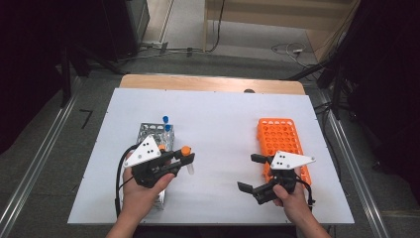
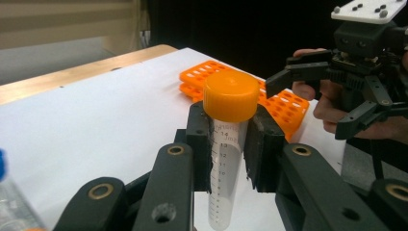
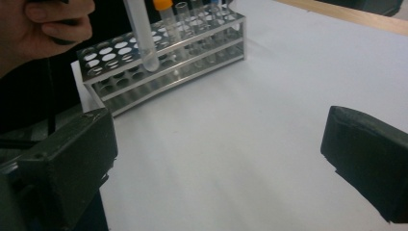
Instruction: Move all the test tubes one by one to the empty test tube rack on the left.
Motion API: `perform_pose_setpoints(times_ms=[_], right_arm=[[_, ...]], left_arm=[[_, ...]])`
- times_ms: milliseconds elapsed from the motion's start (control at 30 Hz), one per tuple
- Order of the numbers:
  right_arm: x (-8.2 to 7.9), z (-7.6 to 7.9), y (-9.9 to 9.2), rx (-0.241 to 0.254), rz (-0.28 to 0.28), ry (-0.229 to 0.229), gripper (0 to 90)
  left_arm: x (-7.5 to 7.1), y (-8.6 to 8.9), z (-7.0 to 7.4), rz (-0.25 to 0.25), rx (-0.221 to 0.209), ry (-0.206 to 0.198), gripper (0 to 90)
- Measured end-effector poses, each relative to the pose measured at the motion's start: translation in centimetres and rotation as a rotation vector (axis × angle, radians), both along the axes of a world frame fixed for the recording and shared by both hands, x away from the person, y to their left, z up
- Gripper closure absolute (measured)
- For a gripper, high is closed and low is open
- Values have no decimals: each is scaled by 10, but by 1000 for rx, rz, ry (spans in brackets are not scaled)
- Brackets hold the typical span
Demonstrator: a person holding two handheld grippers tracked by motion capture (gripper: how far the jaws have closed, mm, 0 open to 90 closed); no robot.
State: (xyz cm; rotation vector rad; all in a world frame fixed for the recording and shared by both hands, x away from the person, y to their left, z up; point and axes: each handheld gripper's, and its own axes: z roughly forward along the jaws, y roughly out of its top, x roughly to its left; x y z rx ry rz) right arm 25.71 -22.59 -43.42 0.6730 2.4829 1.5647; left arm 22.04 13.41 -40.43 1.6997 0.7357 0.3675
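Left gripper view, centre frame: the orange-capped tube [image 2: 226,159] sits clamped just under its cap in the left tool [image 2: 230,144], upright above the white surface [image 2: 110,120]. To carry it to the orange rack [image 2: 288,103] at right, better keep it vertical and line it over one hole before lowering. High view, lower right: the right tool [image 1: 251,172] gapes wide, empty, pointing left beside that rack.

Orange-capped tube [image 2: 226,144], orange rack [image 1: 281,141]
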Motion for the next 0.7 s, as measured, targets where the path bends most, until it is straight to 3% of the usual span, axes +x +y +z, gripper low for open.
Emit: perform_pose_setpoints(times_ms=[700], right_arm=[[18,-1,-51,-7,-149,-3,0]], left_arm=[[0,45,-2,145,9,-21,748]])
